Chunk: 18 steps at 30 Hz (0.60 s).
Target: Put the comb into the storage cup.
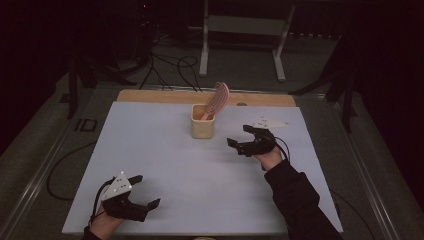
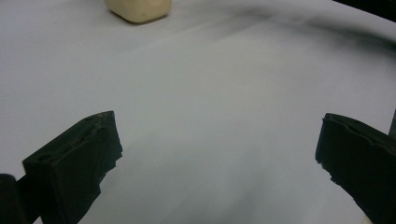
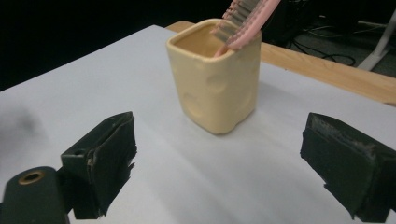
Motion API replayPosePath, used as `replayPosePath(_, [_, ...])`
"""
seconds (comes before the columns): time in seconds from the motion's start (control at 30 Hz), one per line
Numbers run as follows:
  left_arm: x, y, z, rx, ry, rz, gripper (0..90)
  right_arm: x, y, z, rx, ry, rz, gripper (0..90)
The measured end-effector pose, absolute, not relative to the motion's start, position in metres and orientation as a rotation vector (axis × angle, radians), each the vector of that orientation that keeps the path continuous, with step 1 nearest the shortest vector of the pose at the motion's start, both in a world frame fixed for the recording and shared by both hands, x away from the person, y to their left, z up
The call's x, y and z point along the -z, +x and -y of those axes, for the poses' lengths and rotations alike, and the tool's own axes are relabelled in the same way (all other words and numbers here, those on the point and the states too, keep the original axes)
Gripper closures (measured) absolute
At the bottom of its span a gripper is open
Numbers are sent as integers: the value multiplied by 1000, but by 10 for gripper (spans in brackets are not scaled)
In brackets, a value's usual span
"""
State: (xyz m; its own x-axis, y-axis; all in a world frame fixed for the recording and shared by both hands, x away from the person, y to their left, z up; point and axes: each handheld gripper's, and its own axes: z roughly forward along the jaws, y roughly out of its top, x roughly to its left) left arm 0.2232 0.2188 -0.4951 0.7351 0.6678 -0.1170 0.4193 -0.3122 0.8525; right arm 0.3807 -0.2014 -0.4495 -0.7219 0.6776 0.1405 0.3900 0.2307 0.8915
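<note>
Right gripper (image 1: pixel 243 136): jaws wide apart, holding nothing, touching nothing; just above the white sheet, near the cup on its right side and pointing toward it

Right gripper, own view (image 3: pixel 219 154): cup seen between the two black jaws but farther off, with bare sheet in the gap

Left gripper (image 1: pixel 146 190): jaws also spread wide, empty; low over the near left part of the sheet, well apart from the cup

Left gripper, own view (image 2: pixel 217 154): bare white surface between the jaws, cup bottom at the top edge (image 2: pixel 138 9)

Cup (image 1: pixel 202 121): pale yellow, squarish with rounded corners and shallow round dents on its sides (a bit like cheese); upright on the far middle part of the sheet, also clear in the right gripper view (image 3: pixel 215 77)

Inside the cup: pink hairbrush (image 1: pixel 216 100), handle end down in the cup, head leaning out over the rim toward the right and back; bristles visible in the right gripper view (image 3: pixel 243 18)

Table (image 1: pixel 165 150): covered by white sheet, wooden edge showing along the far side

Person: dark sleeve (image 1: pixel 295 192) behind the right gripper
</note>
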Motion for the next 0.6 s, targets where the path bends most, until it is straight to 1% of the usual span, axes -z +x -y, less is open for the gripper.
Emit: replayPosePath(0.6, [495,223,-219,-319,1956,-832,4,470,349,220,-1518,951,-2266,99])
